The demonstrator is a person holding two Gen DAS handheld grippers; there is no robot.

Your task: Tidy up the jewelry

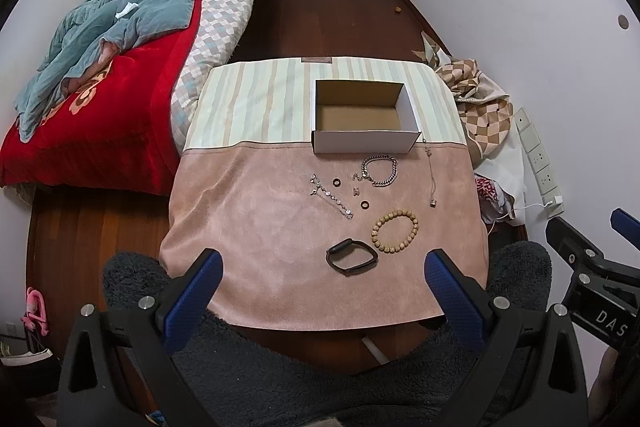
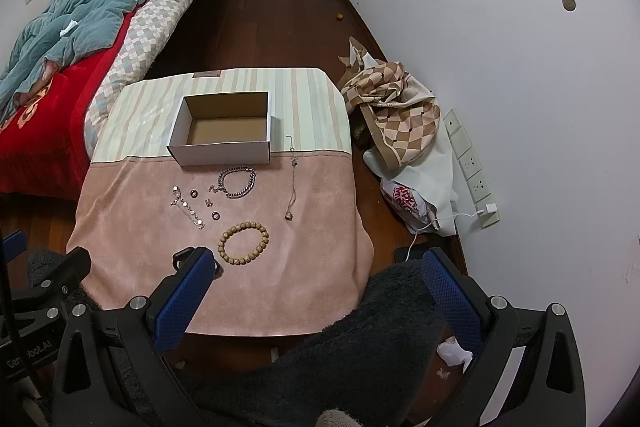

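We note the cardboard box [image 1: 362,121] sits open toward the tabletop's [image 1: 248,211] far edge. Wooden bead bracelet [image 1: 395,231], black band [image 1: 352,257] and chain bracelet [image 1: 379,171] lie nearer us. Left gripper [image 1: 324,267] and right gripper [image 2: 316,267]: fingers spread wide, holding nothing.

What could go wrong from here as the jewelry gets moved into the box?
1. The thin necklace lies stretched flat on the soft cloth; wide tongs may pinch fabric with it or let the chain slip.
2. The small rings sit close to the gem bracelet and chain bracelet, so a grab could snag a neighbour.
3. The white box looks light; a bump may shove it.
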